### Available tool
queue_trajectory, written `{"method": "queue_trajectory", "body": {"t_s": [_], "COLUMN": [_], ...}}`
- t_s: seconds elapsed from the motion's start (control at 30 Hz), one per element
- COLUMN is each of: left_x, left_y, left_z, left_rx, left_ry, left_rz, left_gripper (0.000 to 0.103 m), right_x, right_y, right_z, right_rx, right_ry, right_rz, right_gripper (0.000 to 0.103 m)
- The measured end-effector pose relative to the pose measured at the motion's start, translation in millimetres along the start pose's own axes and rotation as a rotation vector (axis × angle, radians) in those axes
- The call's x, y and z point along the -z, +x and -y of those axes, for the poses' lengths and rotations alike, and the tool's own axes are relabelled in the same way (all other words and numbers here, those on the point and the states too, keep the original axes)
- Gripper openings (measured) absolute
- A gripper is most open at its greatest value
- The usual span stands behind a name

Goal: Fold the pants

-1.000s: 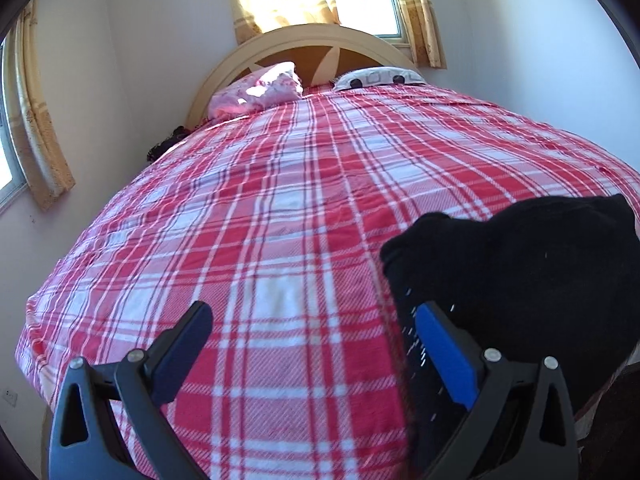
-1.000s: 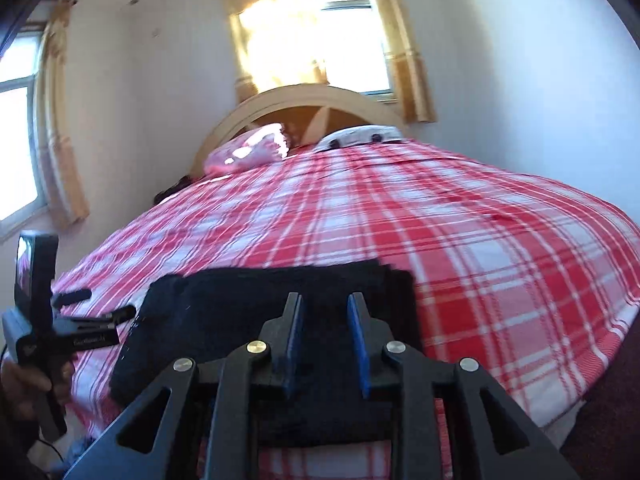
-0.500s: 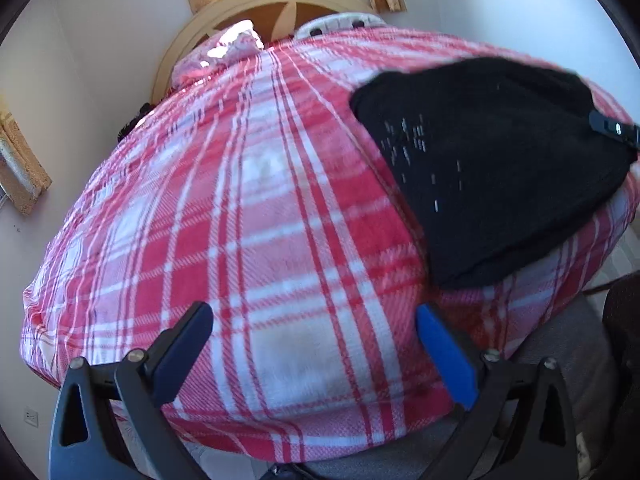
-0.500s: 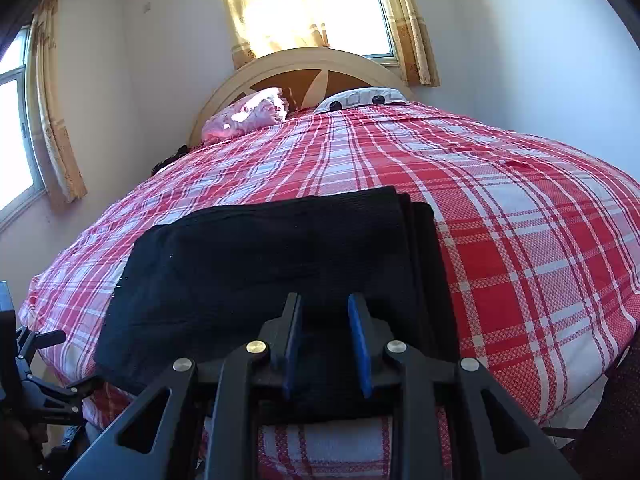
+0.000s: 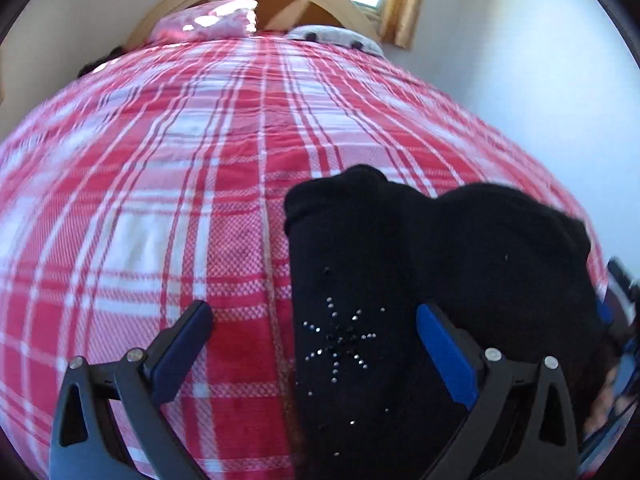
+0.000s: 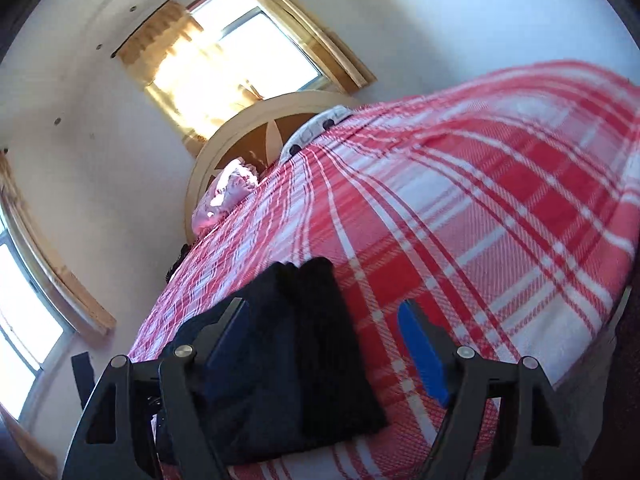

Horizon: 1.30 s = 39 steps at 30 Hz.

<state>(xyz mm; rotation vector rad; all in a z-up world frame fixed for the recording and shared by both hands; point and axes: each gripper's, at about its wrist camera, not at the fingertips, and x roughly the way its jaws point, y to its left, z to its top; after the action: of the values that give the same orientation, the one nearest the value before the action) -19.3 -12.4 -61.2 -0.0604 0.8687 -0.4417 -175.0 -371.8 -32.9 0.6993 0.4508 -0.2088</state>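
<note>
Now the right tool [image 6: 324, 344] has just spread wide, releasing the folded black pants [image 6: 288, 352] on the bed's [image 6: 500, 208] near edge. Left tool [image 5: 316, 344] also spread, empty. Folding looks finished.

A bed under a red-and-white plaid blanket [image 5: 168, 184] meets an arched wooden headboard [image 6: 240, 128] beneath a sunlit window [image 6: 240, 52] with yellow curtains [image 6: 160, 36], between plain white walls [image 6: 460, 12].

Red plaid bedspread [image 5: 168, 184], pink pillow [image 5: 208, 24], arched headboard [image 6: 248, 120], curtained window [image 6: 224, 60].
</note>
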Motion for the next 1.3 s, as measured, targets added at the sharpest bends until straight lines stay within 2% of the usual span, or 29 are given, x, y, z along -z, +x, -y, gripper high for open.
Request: {"method": "queue_trajectory", "body": {"t_s": [0.13, 0.2, 0.27, 0.4, 0.5, 0.57, 0.6, 0.63, 0.7, 0.73, 0.8, 0.83, 0.93, 0.97, 1.03, 1.1, 1.17, 1.3], "left_x": [4, 6, 6, 7, 7, 4, 3, 2, 3, 4, 5, 5, 3, 3, 1, -1, -2, -7], "left_y": [-3, -5, -5, -4, -4, -6, -6, -8, -6, -4, -3, -3, -5, -8, -13, -19, -25, -36], "left_z": [3, 4, 5, 5, 5, 3, 1, -1, -2, -2, -2, -3, -4, -4, -3, 4, 11, 19], "left_rx": [0.012, 0.022, 0.021, 0.010, 0.016, 0.042, 0.063, 0.118, 0.168, 0.187, 0.196, 0.205, 0.220, 0.221, 0.230, 0.212, 0.178, 0.121], "left_ry": [0.007, -0.002, 0.003, -0.005, -0.016, -0.023, -0.038, -0.060, -0.088, -0.094, -0.107, -0.123, -0.136, -0.140, -0.143, -0.115, -0.067, 0.009], "left_rz": [-0.009, -0.014, -0.011, -0.004, -0.006, -0.031, -0.039, -0.061, -0.092, -0.101, -0.103, -0.112, -0.109, -0.104, -0.094, -0.075, -0.050, -0.008], "left_gripper": [0.103, 0.103, 0.103, 0.103, 0.103, 0.100, 0.091, 0.078, 0.067, 0.063, 0.062, 0.057, 0.040, 0.037, 0.022, 0.020, 0.019, 0.019], "right_x": [14, 20, 24, 34, 41, 38, 36, 33, 27, 26, 26, 28, 31, 31, 31, 31, 30, 21], "right_y": [19, 18, 19, 23, 27, 28, 27, 26, 24, 23, 26, 26, 30, 31, 30, 28, 25, 14], "right_z": [18, 13, 6, -15, -33, -29, -22, -14, 1, 2, -5, -13, -25, -22, -15, -25, -48, -76], "right_rx": [-0.057, -0.044, -0.025, -0.015, 0.027, 0.017, -0.009, -0.043, -0.103, -0.119, -0.136, -0.122, -0.018, -0.015, -0.036, 0.000, 0.055, 0.056], "right_ry": [0.089, 0.051, 0.022, -0.044, -0.125, -0.091, -0.042, 0.022, 0.128, 0.141, 0.111, 0.063, -0.041, -0.023, 0.024, -0.040, -0.162, -0.281], "right_rz": [-0.057, -0.018, -0.019, -0.089, -0.131, -0.137, -0.136, -0.134, -0.148, -0.161, -0.201, -0.210, -0.209, -0.207, -0.203, -0.204, -0.198, -0.148], "right_gripper": [0.078, 0.079, 0.079, 0.079, 0.079, 0.079, 0.079, 0.079, 0.078, 0.075, 0.070, 0.067, 0.042, 0.038, 0.034, 0.031, 0.029, 0.028]}}
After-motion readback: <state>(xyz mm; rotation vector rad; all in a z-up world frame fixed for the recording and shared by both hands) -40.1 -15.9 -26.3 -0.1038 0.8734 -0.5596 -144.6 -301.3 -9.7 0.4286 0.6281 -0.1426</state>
